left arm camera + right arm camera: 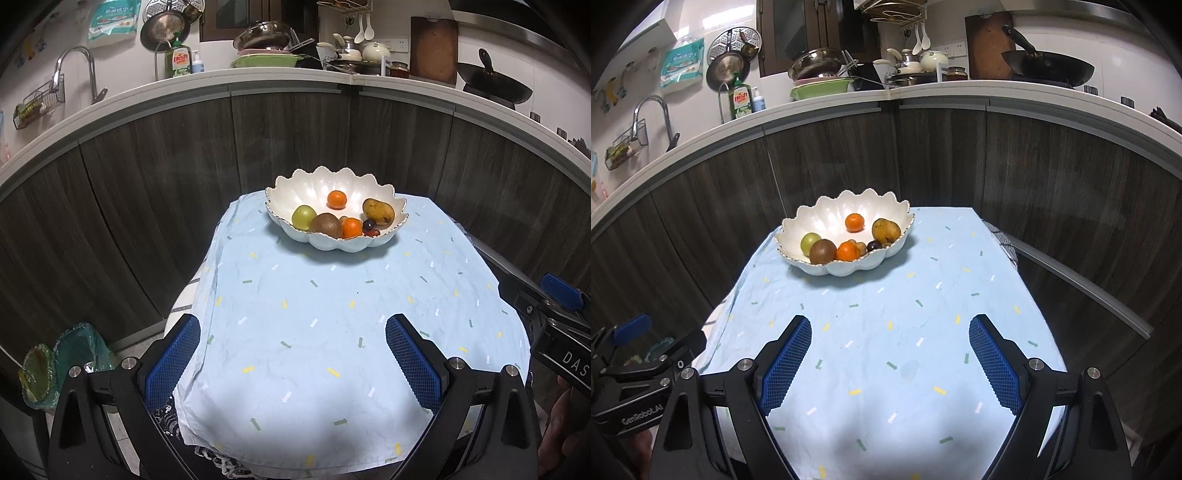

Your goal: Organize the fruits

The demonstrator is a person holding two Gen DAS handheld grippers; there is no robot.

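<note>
A white scalloped bowl stands at the far end of a small table under a light blue cloth. In it lie a green apple, a kiwi, two tangerines, a mango and dark grapes. My left gripper is open and empty over the near part of the cloth. My right gripper is open and empty too, well short of the bowl. Each gripper shows at the edge of the other's view.
Dark wood cabinet fronts curve behind the table under a white counter holding pans, dishes, a dish soap bottle and a wok. A bin with a teal bag sits low on the left.
</note>
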